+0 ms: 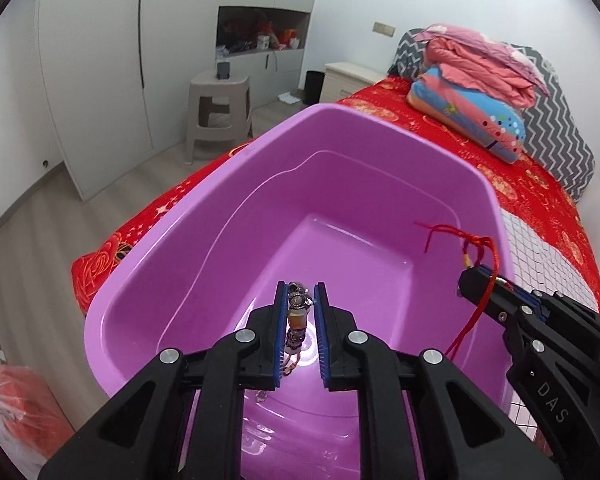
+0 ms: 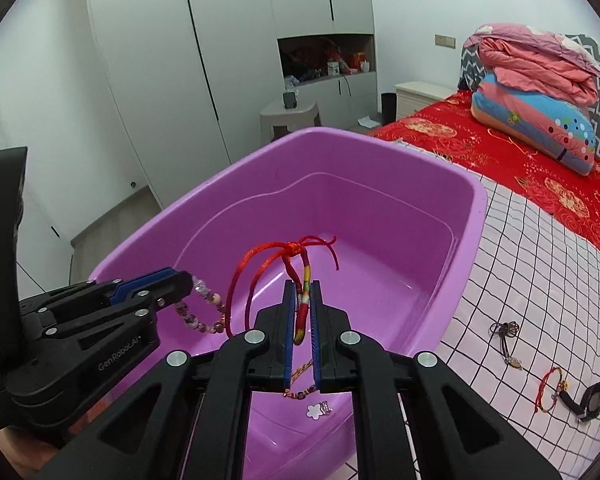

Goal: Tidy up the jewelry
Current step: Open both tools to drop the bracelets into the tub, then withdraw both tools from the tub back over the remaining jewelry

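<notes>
Your left hand-held gripper [image 1: 300, 300] clenched the beaded bracelet [image 1: 296, 320] above the purple tub [image 1: 148, 264]; your right hand-held gripper [image 2: 302, 300] pinched the red cord bracelet [image 2: 300, 280] above it too.

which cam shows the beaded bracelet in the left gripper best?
Right wrist. There the beaded bracelet hangs side-on from the left gripper over the purple tub, its loop of beads fully visible. The left wrist view sees it only edge-on, a narrow strip of beads between the fingers.
</notes>
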A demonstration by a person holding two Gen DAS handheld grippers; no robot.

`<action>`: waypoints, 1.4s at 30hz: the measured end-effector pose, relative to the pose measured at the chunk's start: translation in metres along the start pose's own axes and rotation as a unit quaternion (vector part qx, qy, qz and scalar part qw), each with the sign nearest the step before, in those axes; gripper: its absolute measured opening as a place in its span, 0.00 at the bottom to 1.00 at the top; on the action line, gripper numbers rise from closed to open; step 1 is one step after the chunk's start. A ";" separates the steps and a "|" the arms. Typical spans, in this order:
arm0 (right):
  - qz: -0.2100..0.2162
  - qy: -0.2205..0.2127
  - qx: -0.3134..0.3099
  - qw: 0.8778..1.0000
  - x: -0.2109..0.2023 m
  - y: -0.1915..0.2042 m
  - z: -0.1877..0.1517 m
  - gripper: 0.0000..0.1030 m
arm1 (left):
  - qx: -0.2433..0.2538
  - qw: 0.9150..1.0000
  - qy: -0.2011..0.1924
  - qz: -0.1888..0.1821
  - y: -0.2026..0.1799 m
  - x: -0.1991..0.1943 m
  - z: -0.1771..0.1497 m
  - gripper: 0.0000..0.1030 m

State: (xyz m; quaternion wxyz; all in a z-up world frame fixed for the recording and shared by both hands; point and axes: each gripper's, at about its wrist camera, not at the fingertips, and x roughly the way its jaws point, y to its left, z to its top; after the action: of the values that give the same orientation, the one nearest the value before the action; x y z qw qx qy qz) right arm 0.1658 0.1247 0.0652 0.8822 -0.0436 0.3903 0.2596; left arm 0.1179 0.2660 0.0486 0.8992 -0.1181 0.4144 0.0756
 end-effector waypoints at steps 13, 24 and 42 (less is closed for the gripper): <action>-0.027 -0.001 0.007 1.000 -0.003 -0.012 -0.009 0.36 | -0.022 0.997 -0.009 0.073 0.011 -0.009 -0.003 0.80; -0.024 -0.016 0.012 1.000 -0.021 -0.014 -0.016 0.45 | -0.022 0.997 -0.020 0.065 0.006 -0.025 -0.008 0.84; -0.035 -0.041 0.049 0.997 -0.070 -0.040 -0.049 0.58 | 0.007 0.998 -0.034 0.056 -0.032 -0.053 -0.023 0.93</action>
State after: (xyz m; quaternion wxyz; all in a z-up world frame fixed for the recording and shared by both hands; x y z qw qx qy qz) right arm 0.1134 0.0464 0.0757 0.9070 -0.0030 0.3647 0.2107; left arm 0.0743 0.2274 0.0799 0.9078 -0.0856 0.3904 0.1271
